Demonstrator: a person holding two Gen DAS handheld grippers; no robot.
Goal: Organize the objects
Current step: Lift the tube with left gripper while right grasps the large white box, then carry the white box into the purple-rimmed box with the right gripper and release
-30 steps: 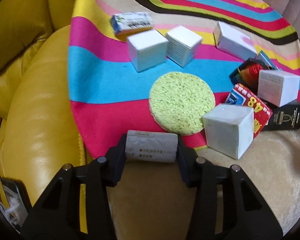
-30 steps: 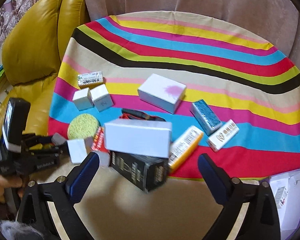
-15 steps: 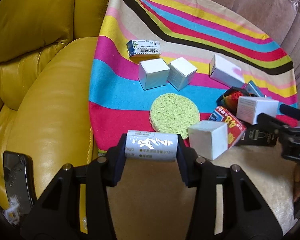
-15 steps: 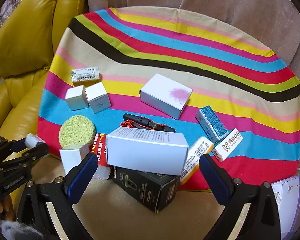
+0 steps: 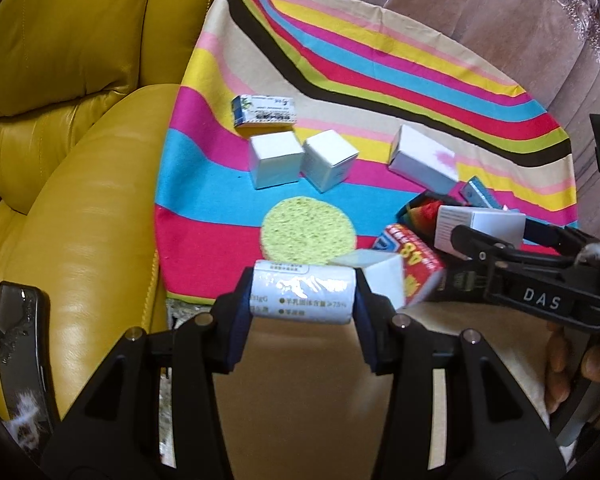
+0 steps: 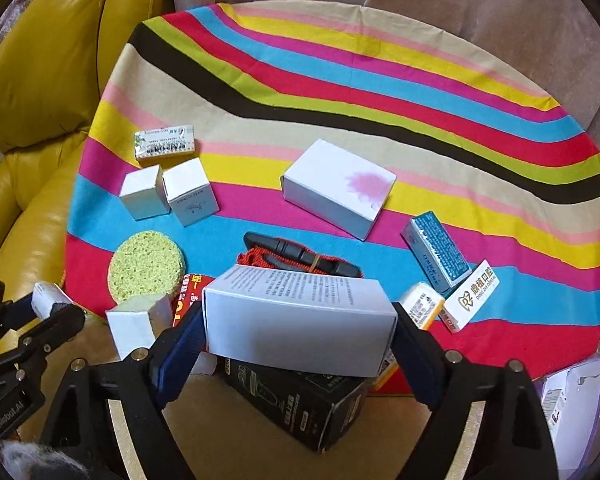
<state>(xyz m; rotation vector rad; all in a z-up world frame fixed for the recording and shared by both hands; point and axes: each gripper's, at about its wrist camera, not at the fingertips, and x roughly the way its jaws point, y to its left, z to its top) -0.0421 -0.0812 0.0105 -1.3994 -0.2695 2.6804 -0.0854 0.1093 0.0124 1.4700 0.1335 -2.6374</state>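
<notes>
**Boxes on a striped cloth, both grippers loaded**

Striped cloth (image 6: 340,92) in pink, blue, yellow, red and black covers a round desk, with a yellow sofa (image 5: 80,160) to its left and a beige curtain behind. None of the boxes shows its contents; all are shut.

The left gripper (image 5: 303,300) has its jaws closed on a small white packet (image 5: 302,294) held above the near edge of the cloth. Its label carries Chinese print and what looks like "75%"; the rest is too glossy to read. The right gripper (image 6: 298,328) has its jaws clamped on the ends of a long white box (image 6: 300,322), whose top face bears fine print too small to read. It sits over a black carton (image 6: 300,404) with a pale drawing and unreadable lettering.

On the cloth lie a green sponge (image 6: 147,266), two white cubes (image 6: 168,196) touching, a green-and-white box (image 6: 164,142) behind them, a flat white box (image 6: 338,188) with a pink blot, a blue box (image 6: 436,256), and a white box (image 6: 470,296) marked "DING ZHI". A red carton (image 5: 412,268) shows "48". A white cube (image 6: 134,324) stands at the cloth's near edge. A black-and-red item (image 6: 300,258) lies behind the long box.

The right gripper's body reads "DAS" in the left view; the left one's reads "GenRobot.AI" in the right view.
</notes>
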